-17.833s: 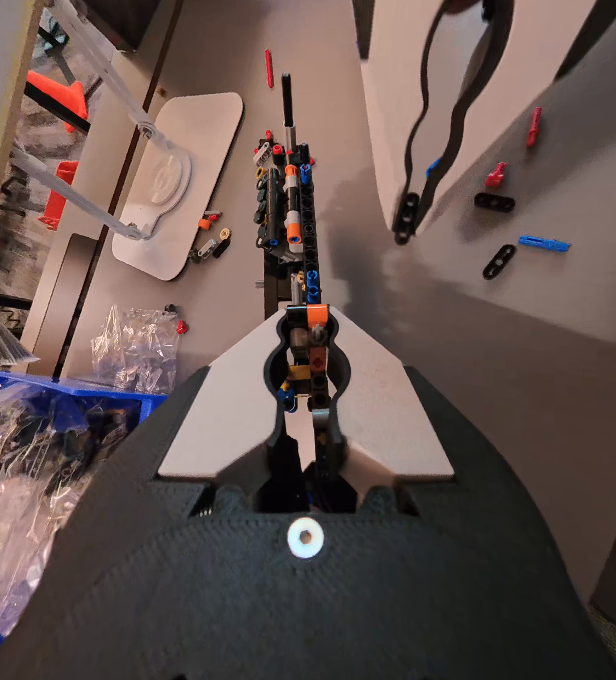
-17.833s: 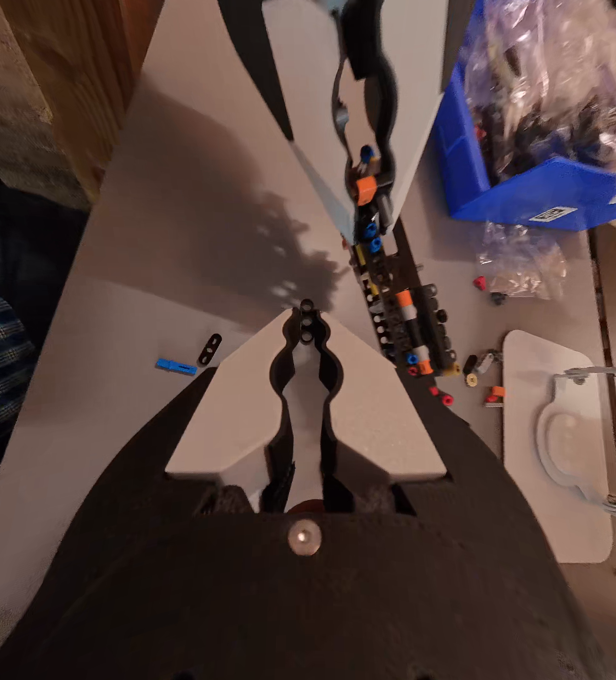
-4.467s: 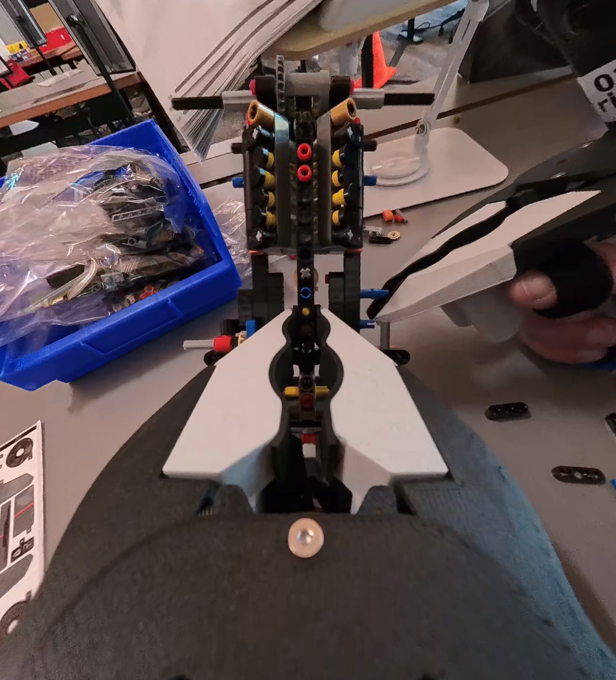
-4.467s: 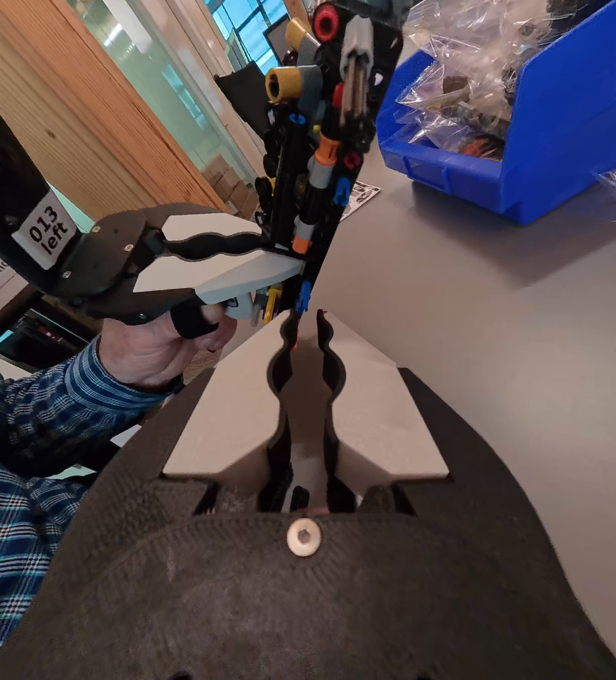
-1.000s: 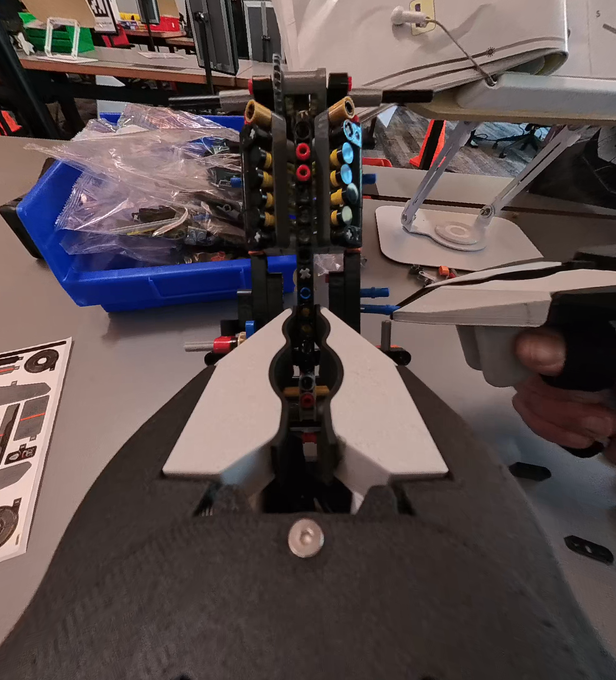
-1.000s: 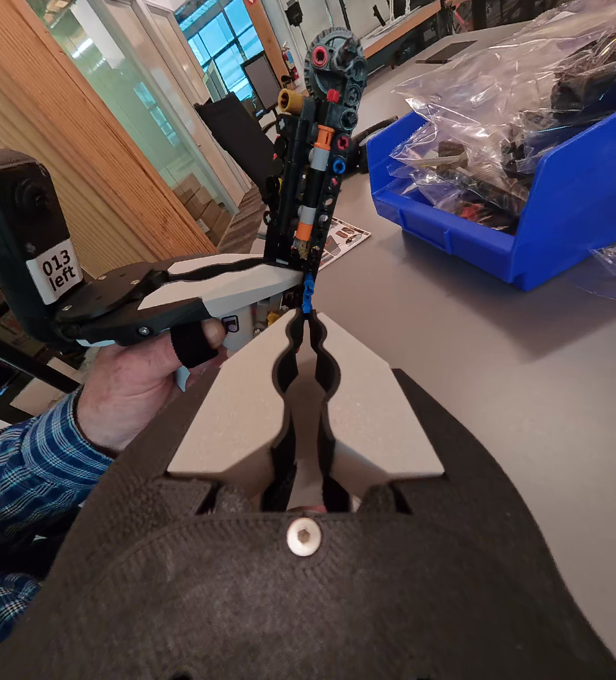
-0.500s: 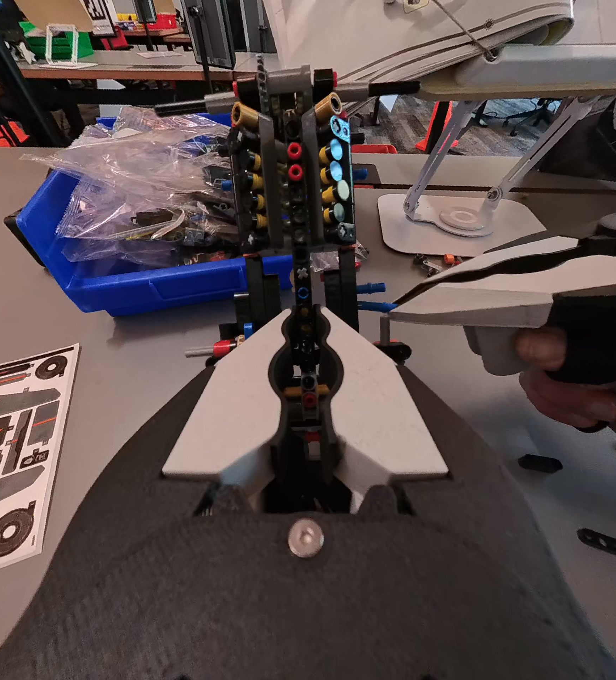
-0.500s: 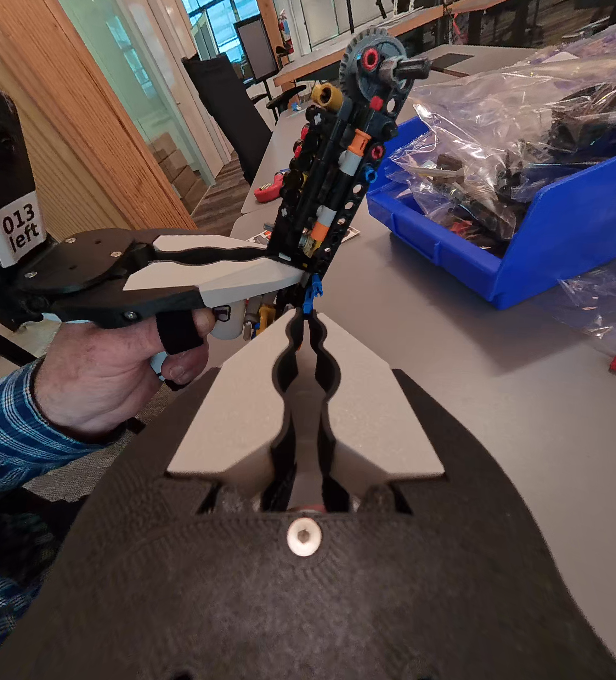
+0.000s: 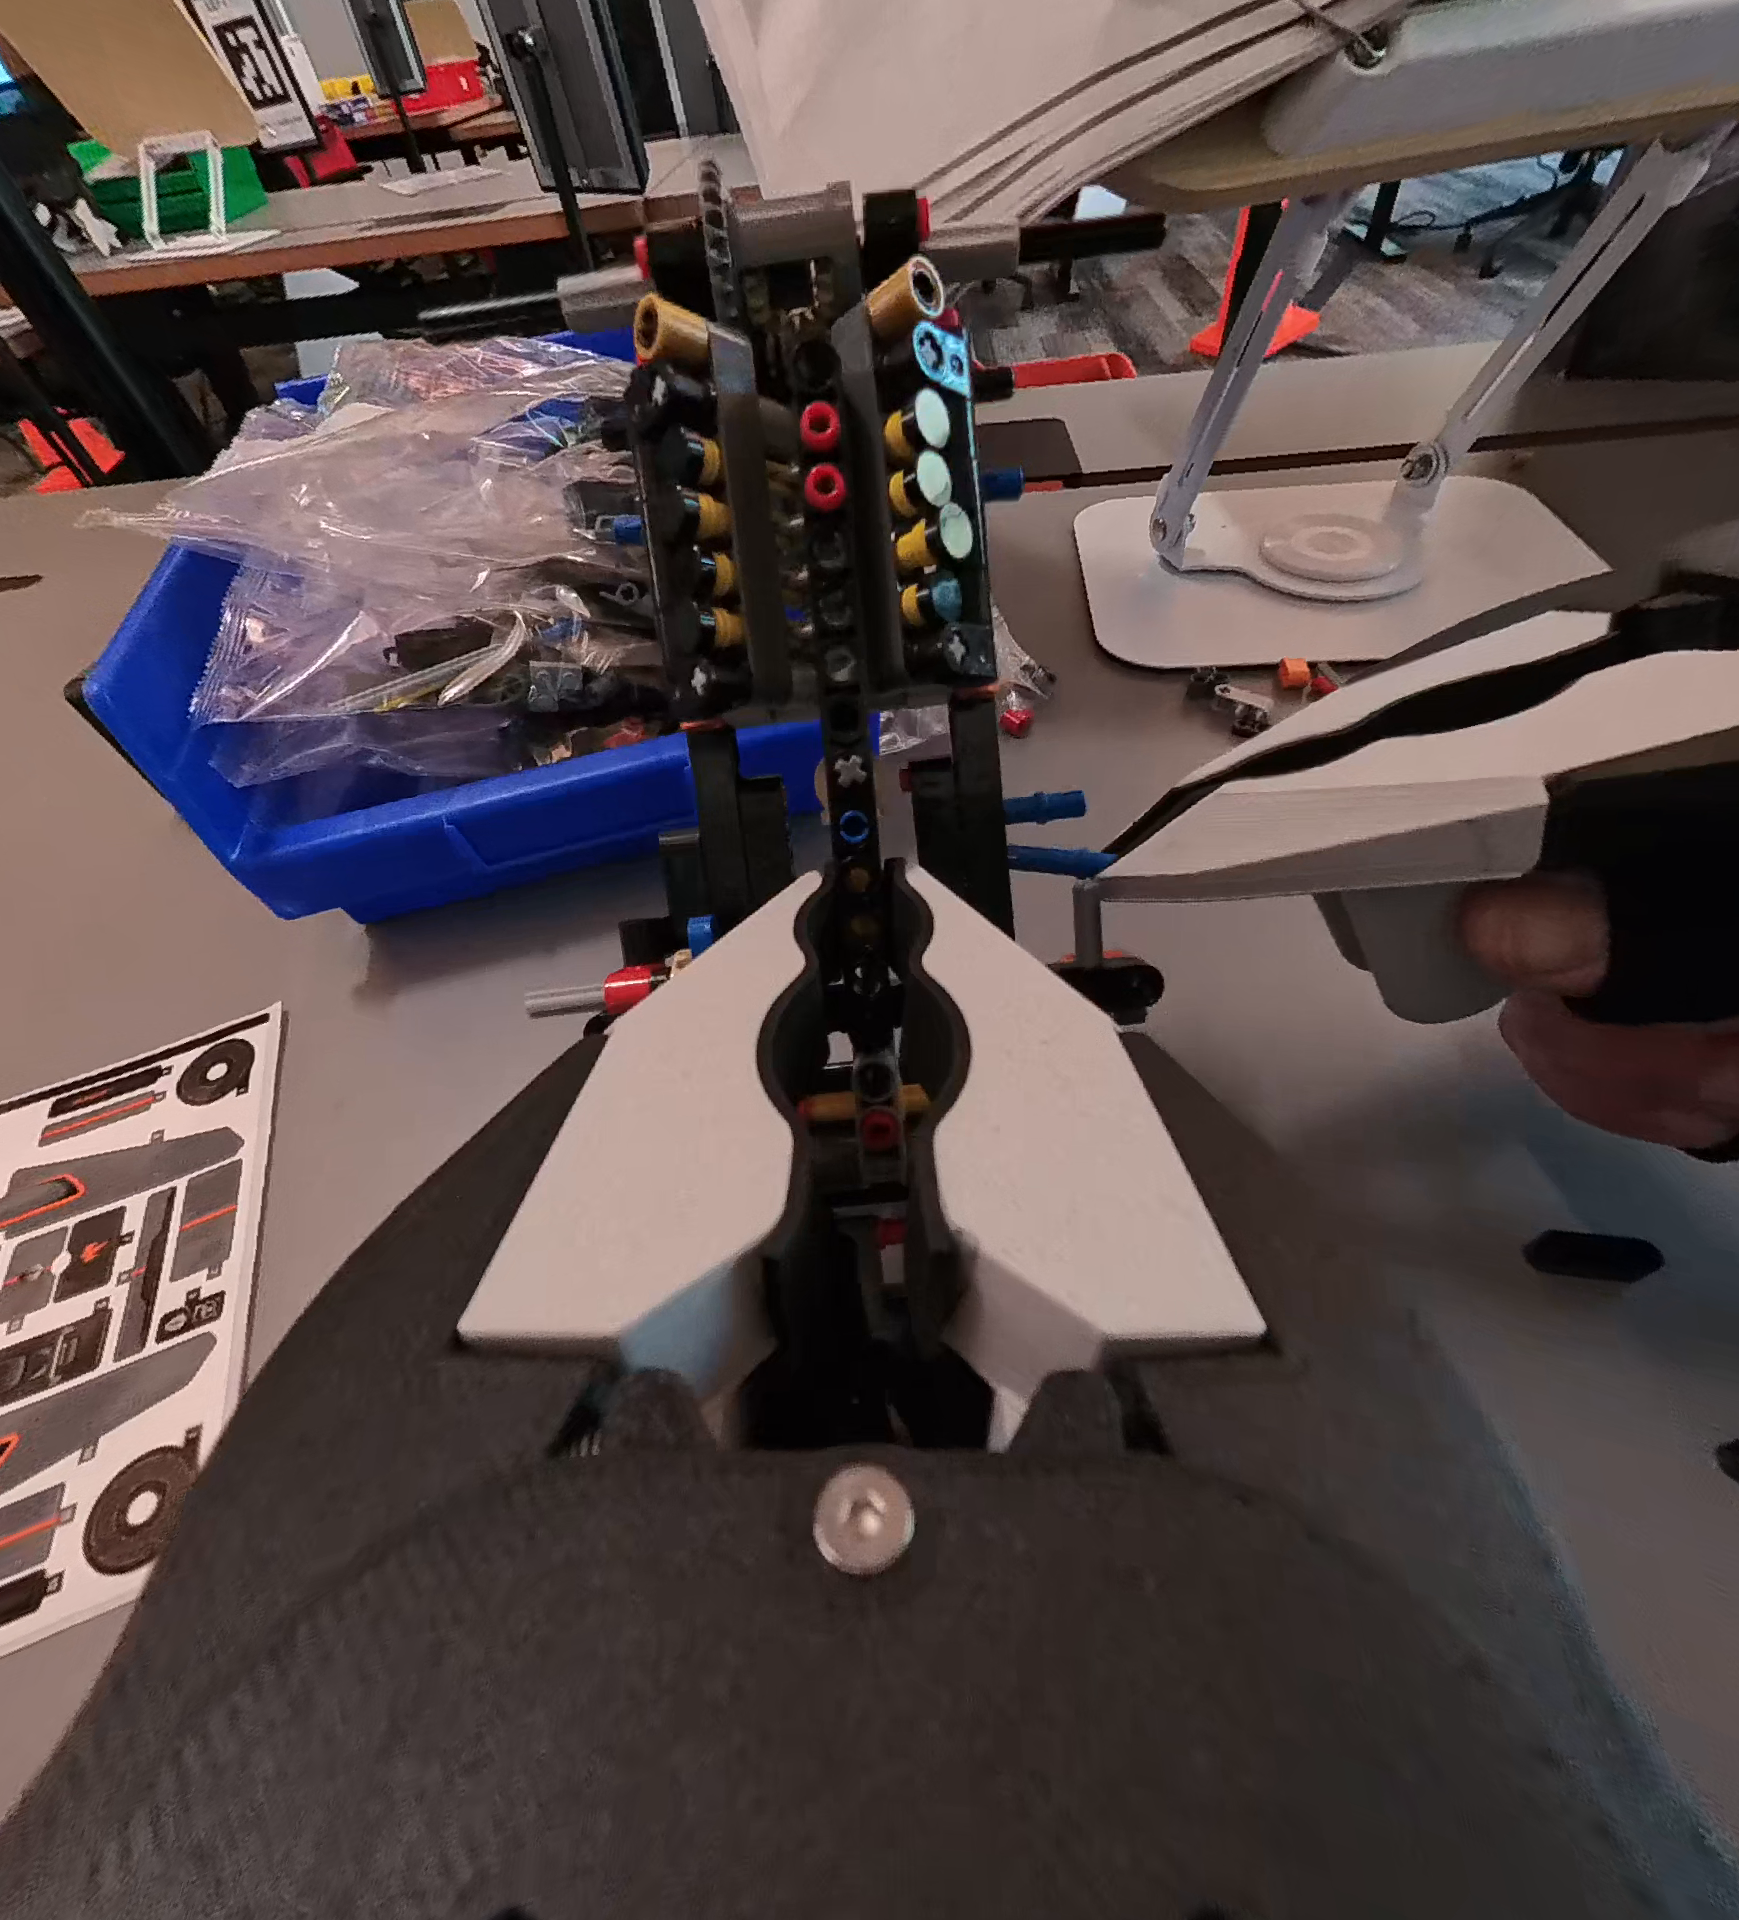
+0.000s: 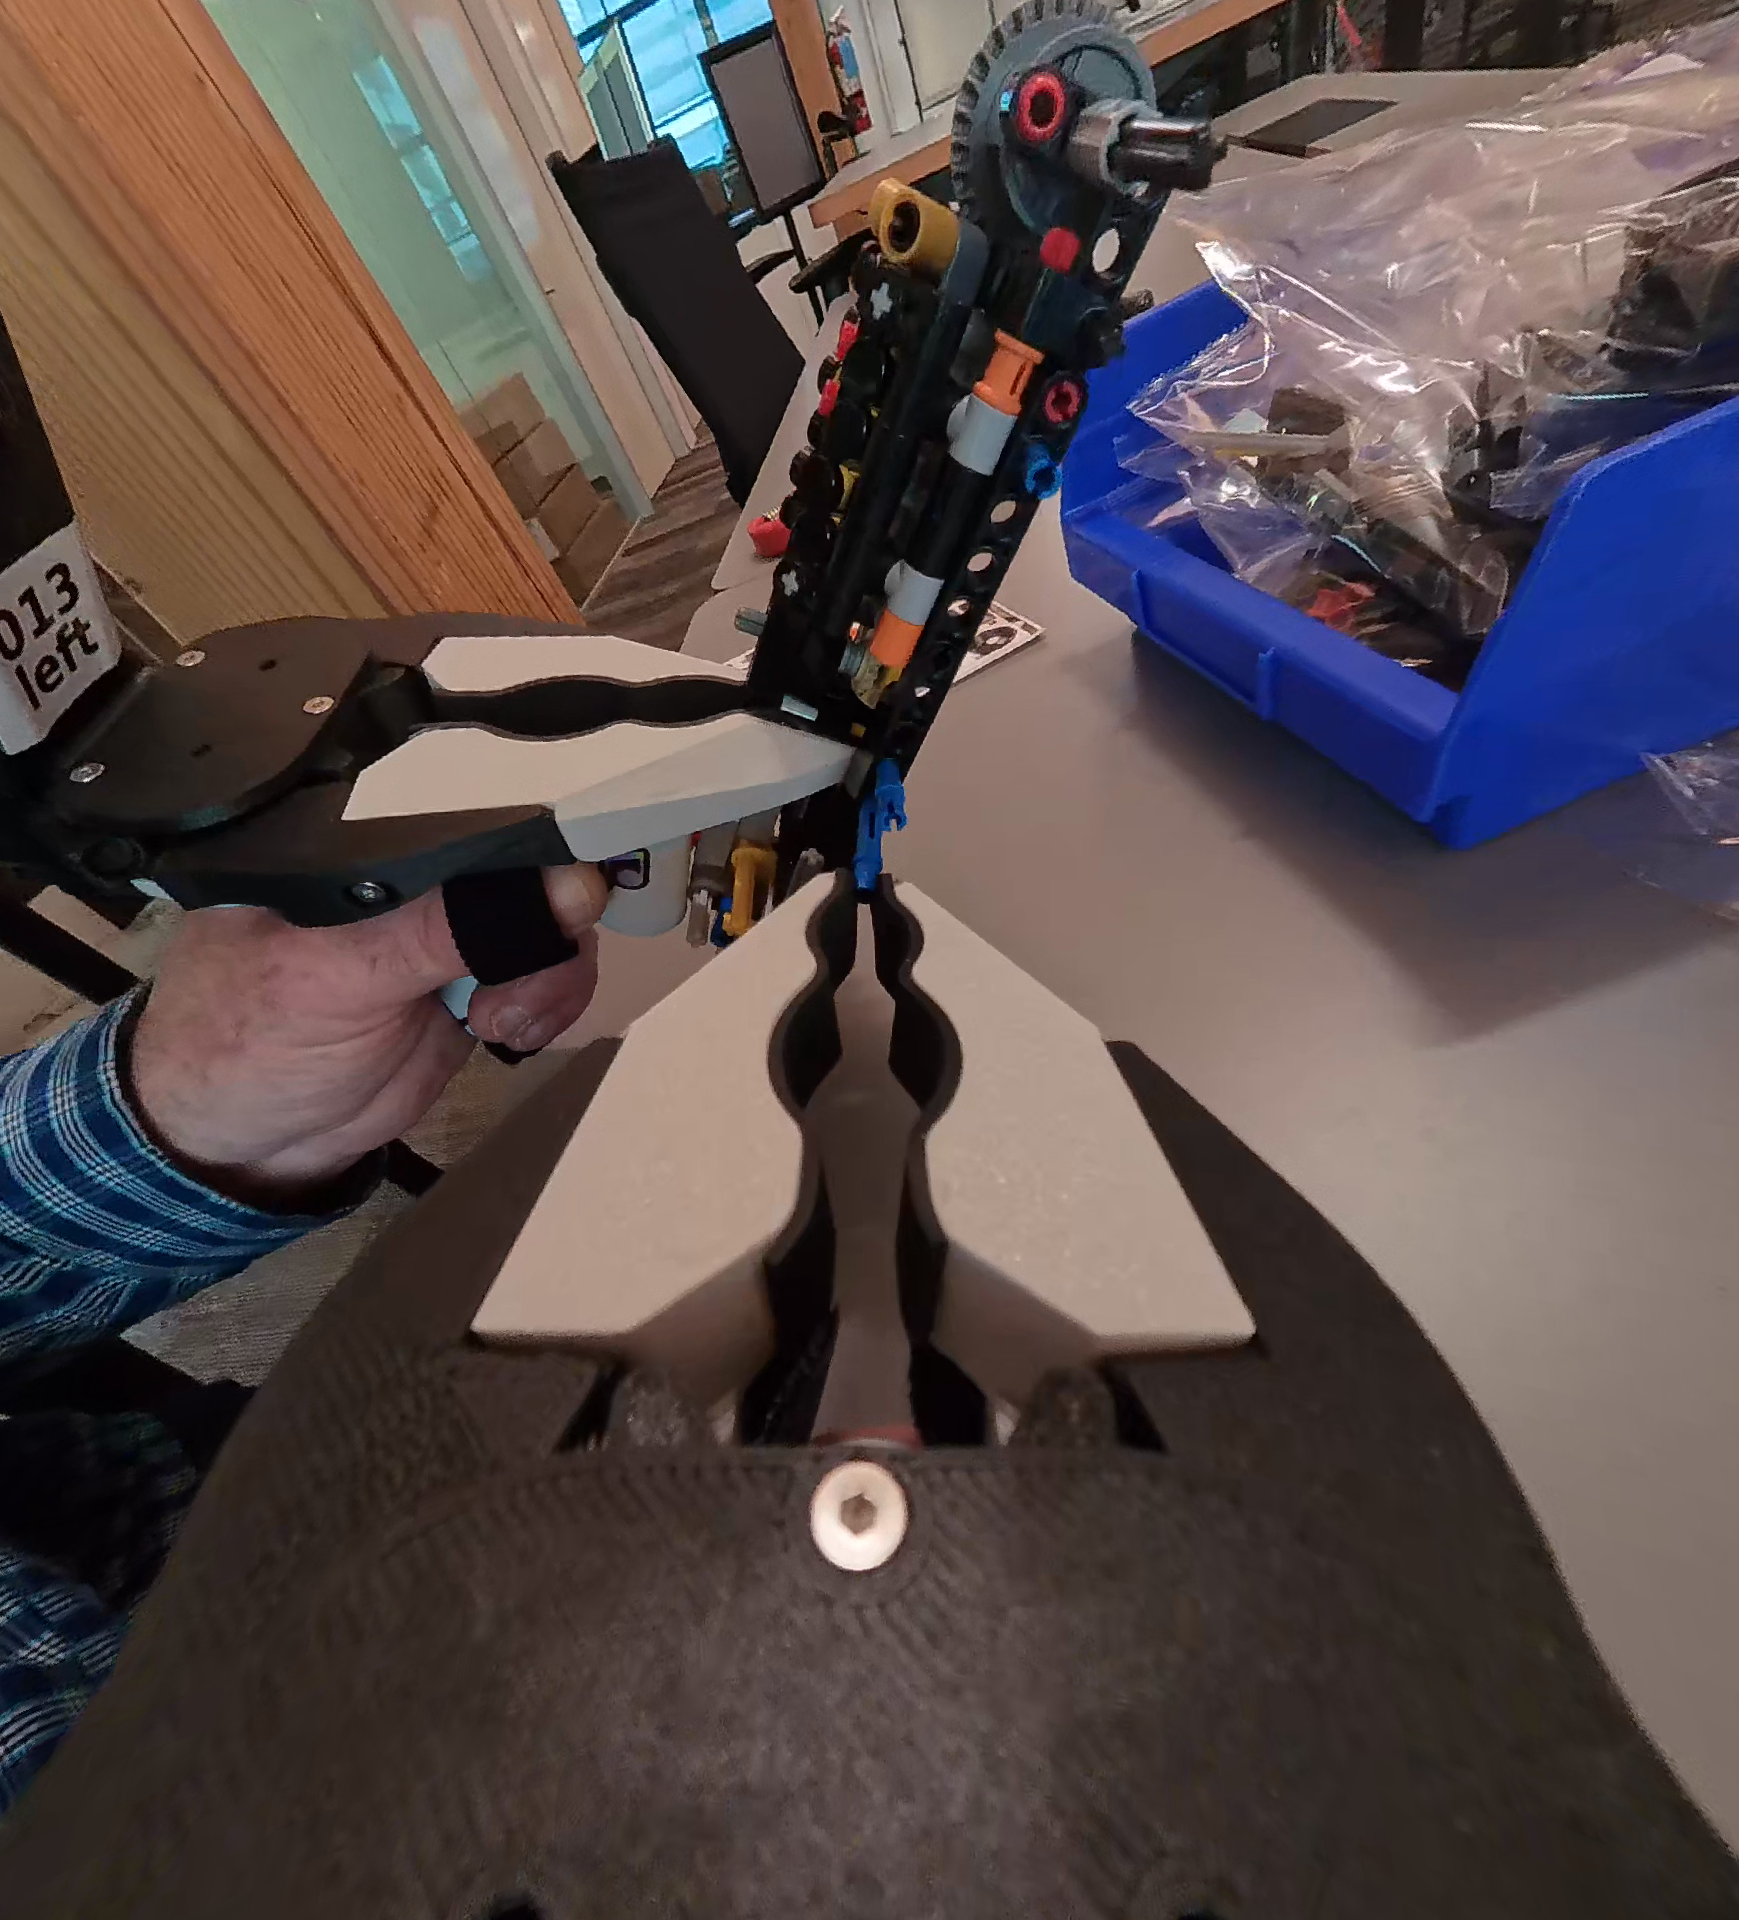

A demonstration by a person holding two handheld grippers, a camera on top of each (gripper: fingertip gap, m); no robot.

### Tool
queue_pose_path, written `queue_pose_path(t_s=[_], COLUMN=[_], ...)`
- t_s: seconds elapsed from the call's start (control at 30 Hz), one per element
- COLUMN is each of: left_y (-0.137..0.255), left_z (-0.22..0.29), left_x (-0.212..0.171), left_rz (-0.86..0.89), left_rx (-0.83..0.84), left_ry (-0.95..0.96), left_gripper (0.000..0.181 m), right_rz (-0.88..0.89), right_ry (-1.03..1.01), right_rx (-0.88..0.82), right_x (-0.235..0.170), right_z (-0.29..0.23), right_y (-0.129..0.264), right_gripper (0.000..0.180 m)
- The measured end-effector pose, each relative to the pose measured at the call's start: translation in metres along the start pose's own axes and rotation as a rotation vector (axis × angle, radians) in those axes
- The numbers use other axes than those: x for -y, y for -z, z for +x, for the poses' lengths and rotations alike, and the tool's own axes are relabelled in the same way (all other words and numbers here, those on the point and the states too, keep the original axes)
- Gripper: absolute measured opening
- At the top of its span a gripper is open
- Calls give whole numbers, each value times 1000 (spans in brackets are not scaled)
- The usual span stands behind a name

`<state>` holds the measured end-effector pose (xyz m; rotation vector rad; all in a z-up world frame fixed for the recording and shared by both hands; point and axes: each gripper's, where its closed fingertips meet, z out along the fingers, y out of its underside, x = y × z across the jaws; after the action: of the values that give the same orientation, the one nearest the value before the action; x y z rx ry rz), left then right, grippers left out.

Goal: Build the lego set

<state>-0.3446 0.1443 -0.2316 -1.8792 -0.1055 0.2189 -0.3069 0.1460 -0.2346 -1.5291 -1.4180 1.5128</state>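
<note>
Left gripper (image 9: 863, 883): pressed onto the lower black beam of the lego assembly (image 9: 813, 499), which rises upright ahead of its fingertips, clear of the tabletop (image 9: 169, 935).
Right gripper (image 10: 860, 888): fingertips nearly together, pinching a blue pin (image 10: 877, 821) at the assembly's bottom edge.
Left wrist view only: front face of the assembly with yellow, red and pale blue connectors; sticker sheet (image 9: 65, 1268) on the tabletop left of the left gripper; white stand base (image 9: 1332, 561) ahead and to its right; small black links (image 9: 1592, 1257) on the tabletop to its right, below the right gripper (image 9: 1119, 857), whose tips lie against a blue pin at the assembly's right side.
Right wrist view only: side profile of the assembly (image 10: 948, 447), tilted slightly right, with a dark gear (image 10: 1047, 114) at the top and an orange-and-grey shaft along it; the left gripper (image 10: 834, 743) coming in from the left, held by a hand (image 10: 325, 1029) in a plaid sleeve.
Both views: blue bin (image 9: 408, 821) (image 10: 1530, 675) holding clear bags of parts, beyond the assembly.
</note>
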Motion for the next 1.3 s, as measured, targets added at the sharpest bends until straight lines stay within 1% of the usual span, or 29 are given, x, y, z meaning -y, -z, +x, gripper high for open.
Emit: queue_pose_path(t_s=[0.03, 0.1, 0.37, 0.53, 0.63, 0.7, 0.83, 0.87, 1.0, 1.17, 1.23, 1.3], left_y=[0, -1, -2, -1, -1, -1, 0, 0, 1, 0, -1, 0], left_z=[0, 5, 7, 7, 7, 6, 7, 7, 9, 13, 10, 9], left_x=[-1, -4, -4, -5, -3, -5, -1, -2, 0, 1, -3, -2], left_rz=[-6, -22, -33, -35, -23, -32, -15, -12, 4, 17, 3, -1], left_rx=[-3, -31, -25, -28, -32, -37, -57, -64, -55, -66, -49, -49], left_ry=[-9, -28, -90, -84, -71, -77, -22, -5, -29, -31, -45, -40], left_gripper=[5, 6, 6, 6, 6, 6, 6, 6, 6, 6, 6, 6], right_rz=[0, -1, 8, 6, 24, 20, 28, 31, 90, 103, 80, 78], right_ry=[-7, -13, -67, -110, -190, -147, -26, -42, -314, -350, -312, -304], right_rx=[6, 10, 30, 49, 90, 65, 19, 27, 139, 141, 112, 120], right_x=[-1, -2, -4, -5, -2, -4, 1, 2, 4, 4, -1, 0], right_z=[0, 1, 4, 3, 2, 1, 0, -1, -1, 0, 0, -1], right_y=[0, -1, -3, -4, -4, -4, -3, -3, -2, -3, -7, -7], right_gripper=[0, 0, 0, 0, 0, 0, 0, 0, 0, 0, 0, 0])
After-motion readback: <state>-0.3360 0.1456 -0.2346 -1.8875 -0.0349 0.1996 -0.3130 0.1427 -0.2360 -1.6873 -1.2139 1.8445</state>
